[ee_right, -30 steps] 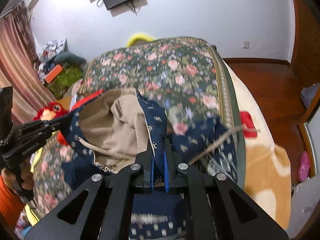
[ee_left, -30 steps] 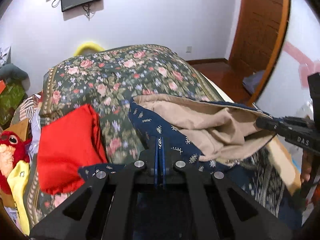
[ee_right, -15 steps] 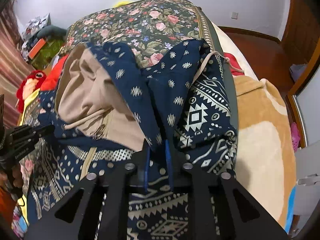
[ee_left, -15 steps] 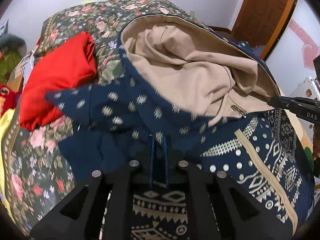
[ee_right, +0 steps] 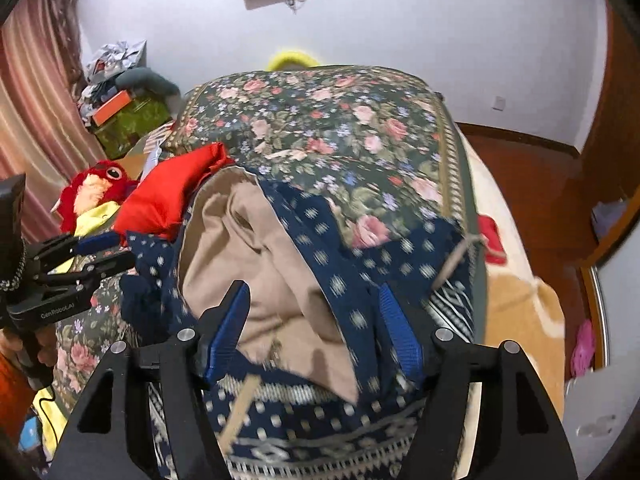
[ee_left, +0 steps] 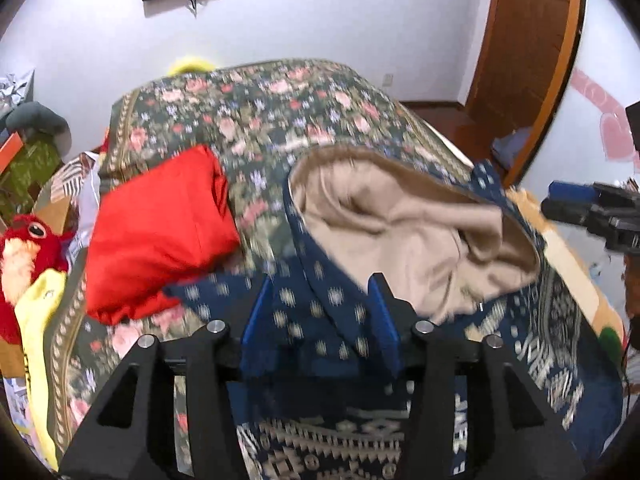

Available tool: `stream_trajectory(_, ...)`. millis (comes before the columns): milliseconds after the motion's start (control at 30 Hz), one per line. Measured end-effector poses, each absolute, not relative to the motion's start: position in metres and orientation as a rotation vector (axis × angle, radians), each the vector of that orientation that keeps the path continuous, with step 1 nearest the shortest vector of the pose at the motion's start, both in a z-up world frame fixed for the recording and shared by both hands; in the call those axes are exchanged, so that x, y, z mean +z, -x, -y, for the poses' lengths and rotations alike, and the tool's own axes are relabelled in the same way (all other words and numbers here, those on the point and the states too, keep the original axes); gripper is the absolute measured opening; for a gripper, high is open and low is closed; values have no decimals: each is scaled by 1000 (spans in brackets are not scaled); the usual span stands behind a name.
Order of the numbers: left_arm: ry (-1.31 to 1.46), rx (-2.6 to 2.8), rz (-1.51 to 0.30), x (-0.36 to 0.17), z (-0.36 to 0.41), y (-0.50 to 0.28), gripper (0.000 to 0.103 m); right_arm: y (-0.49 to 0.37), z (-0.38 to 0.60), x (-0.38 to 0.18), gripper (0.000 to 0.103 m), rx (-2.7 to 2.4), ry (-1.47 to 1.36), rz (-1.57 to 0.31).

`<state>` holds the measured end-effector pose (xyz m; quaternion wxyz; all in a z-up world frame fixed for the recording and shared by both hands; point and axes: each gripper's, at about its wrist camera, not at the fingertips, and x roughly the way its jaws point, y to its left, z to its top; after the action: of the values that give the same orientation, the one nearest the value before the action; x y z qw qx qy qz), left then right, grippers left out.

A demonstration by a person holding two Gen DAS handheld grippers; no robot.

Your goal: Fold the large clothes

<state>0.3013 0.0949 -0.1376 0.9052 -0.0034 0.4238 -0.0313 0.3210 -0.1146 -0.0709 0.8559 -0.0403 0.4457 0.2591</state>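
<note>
Floral bedspread [ee_left: 256, 120] – patterned hoodie [ee_left: 320, 320] beneath both wide-spread claws, left claw [ee_left: 320, 312], right claw [ee_right: 312, 320].

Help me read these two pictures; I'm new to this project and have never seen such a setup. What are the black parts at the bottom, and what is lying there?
No robot here: a person holds a two-finger gripper in each hand, with a fisheye camera on each looking along its fingers. One picture comes from the left gripper, the other from the right gripper; each also shows up at the edge of the other's view. The black frames with blue pads are those fingers. Both are open and hold nothing. Below them a navy patterned hoodie with a beige lining lies on a bed with a floral bedspread. A folded red garment lies beside it.
</note>
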Motion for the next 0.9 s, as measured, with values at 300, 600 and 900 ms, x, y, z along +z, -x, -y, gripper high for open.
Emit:
stream_trajectory(300,0,-61,-909,-164,-97,-361,49,-363,76,-108,63,569,118,-1012)
stream_trajectory(600,24,-70,-958,-201,-98,-398,49,-392,67,-132,60,559,84,-1034)
stream_trajectory(900,34,-106,-940,-203,-95,-398,8,-391,77,-130,14,562,35,-1033)
